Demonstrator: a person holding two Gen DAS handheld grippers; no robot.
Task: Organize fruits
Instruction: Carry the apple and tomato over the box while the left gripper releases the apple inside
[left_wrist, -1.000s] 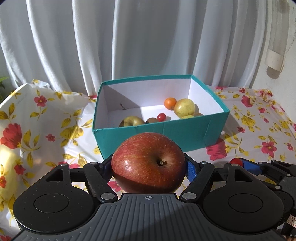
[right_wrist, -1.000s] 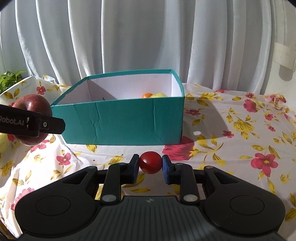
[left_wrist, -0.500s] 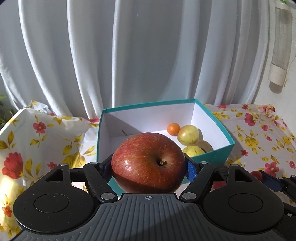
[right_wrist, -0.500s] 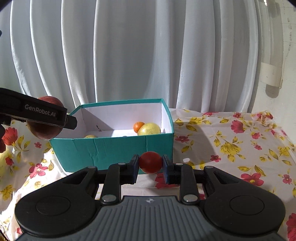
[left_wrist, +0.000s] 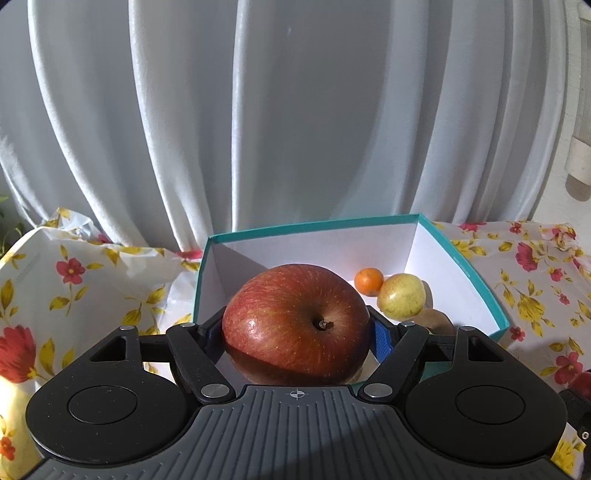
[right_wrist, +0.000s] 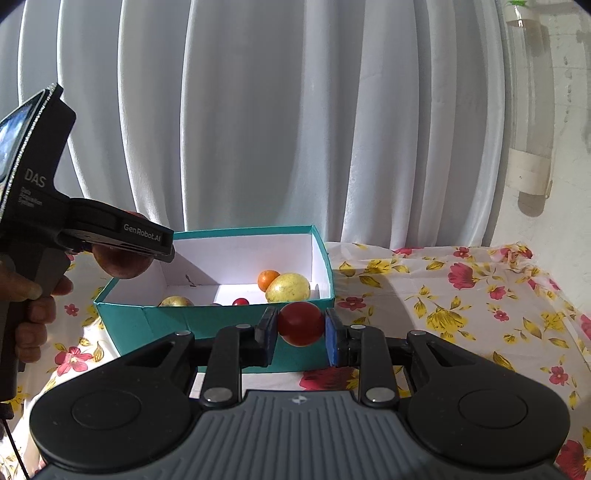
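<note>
Two fruits are in hand. Left wrist view: left gripper (left_wrist: 295, 328) clamps red apple (left_wrist: 295, 325) at frame centre, over teal box (left_wrist: 480, 280). Right wrist view: right gripper (right_wrist: 300, 326) pinches one small red fruit (right_wrist: 300, 324) lower centre, short of the box, which holds five fruits visibly; both drops remain.

A large red apple (left_wrist: 295, 325), glossy, stem end facing the camera, is clamped in the left gripper (left_wrist: 295, 332) above the near-left corner of an open teal box (right_wrist: 221, 317) with white inner walls. A small round red fruit (right_wrist: 300, 323) is pinched in the right gripper (right_wrist: 300, 328) just before the box's front wall. Inside lie a small orange (right_wrist: 268, 279), a yellow-green fruit (right_wrist: 288, 288) touching it, another yellow fruit (right_wrist: 176, 301) and a tiny red one (right_wrist: 241, 302).
</note>
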